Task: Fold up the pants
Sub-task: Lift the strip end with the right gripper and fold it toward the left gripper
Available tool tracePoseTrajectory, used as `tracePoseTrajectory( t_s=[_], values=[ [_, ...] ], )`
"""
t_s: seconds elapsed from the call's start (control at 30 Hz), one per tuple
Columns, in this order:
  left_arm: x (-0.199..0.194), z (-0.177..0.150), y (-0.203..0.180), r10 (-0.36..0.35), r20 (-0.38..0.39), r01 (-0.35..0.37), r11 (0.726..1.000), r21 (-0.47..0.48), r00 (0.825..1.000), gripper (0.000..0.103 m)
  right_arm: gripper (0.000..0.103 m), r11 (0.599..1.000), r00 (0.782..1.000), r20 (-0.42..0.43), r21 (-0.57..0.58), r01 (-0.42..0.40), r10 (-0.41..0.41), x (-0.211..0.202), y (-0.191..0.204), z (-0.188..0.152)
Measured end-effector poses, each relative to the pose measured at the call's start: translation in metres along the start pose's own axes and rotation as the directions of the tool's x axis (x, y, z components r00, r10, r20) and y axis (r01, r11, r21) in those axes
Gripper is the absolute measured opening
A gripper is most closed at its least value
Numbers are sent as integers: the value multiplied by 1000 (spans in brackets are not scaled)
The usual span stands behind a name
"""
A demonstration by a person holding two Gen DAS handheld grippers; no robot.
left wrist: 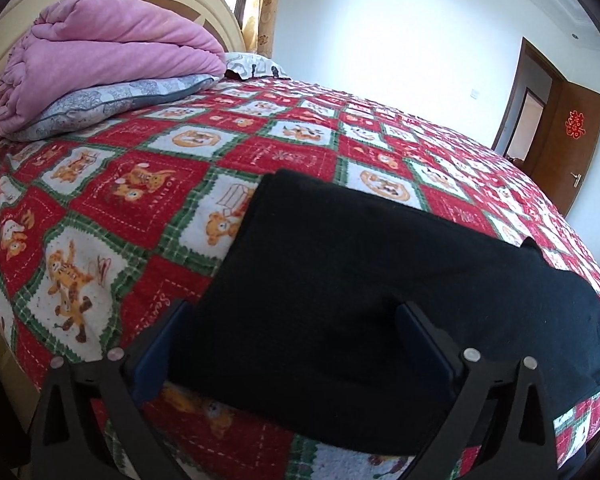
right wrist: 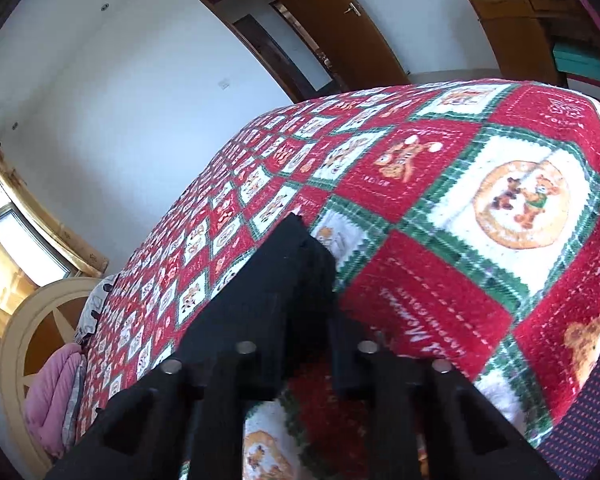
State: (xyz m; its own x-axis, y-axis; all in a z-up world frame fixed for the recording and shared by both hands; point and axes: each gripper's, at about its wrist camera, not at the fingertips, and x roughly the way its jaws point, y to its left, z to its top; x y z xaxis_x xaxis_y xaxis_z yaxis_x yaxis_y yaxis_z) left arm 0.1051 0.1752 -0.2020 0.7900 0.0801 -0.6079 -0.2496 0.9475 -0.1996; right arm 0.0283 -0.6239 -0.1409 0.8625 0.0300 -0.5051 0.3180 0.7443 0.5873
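Left gripper: your fingers stand wide apart, the pants' near edge between them, not pinched.
Right gripper: black cloth covers the tips; I cannot tell if it grips.
Pants: on the quilt, partly folded.
Handling: soft, light, floppy, I judge; take corners or hems.

Matt black cloth pants, fuzzy fleece bedspread, glossy wooden door

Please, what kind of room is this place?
Most likely a home bedroom: a bed with a patchwork bedspread, a folded pink quilt on a pillow by the headboard.
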Motion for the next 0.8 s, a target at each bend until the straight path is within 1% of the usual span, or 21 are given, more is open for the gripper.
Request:
tracePoseTrajectory(
  t_s=[0.1,0.27,0.43,0.53,0.67,0.8],
  values=[
    [0,0,0,2,1,-2,1000,4,1000,103,13,1000,1000,12,-5,-21,21,-3,1,1],
    [0,0,0,2,1,-2,1000,3,1000,103,12,993,999,49,-114,5,1,-7,26,-4],
    [0,0,0,2,1,-2,1000,3,1000,103,12,981,998,68,-194,23,-10,-8,46,-6],
    [0,0,0,1,1,-1,1000,3,1000,103,12,965,997,71,-263,18,1,-11,66,-10],
    [0,-1,0,1,1,-1,1000,3,1000,103,12,929,996,80,-369,-9,41,-16,101,-20],
    [1,-1,0,0,2,0,1000,4,1000,103,12,904,994,75,-425,-46,85,-15,132,-29]
  ],
)
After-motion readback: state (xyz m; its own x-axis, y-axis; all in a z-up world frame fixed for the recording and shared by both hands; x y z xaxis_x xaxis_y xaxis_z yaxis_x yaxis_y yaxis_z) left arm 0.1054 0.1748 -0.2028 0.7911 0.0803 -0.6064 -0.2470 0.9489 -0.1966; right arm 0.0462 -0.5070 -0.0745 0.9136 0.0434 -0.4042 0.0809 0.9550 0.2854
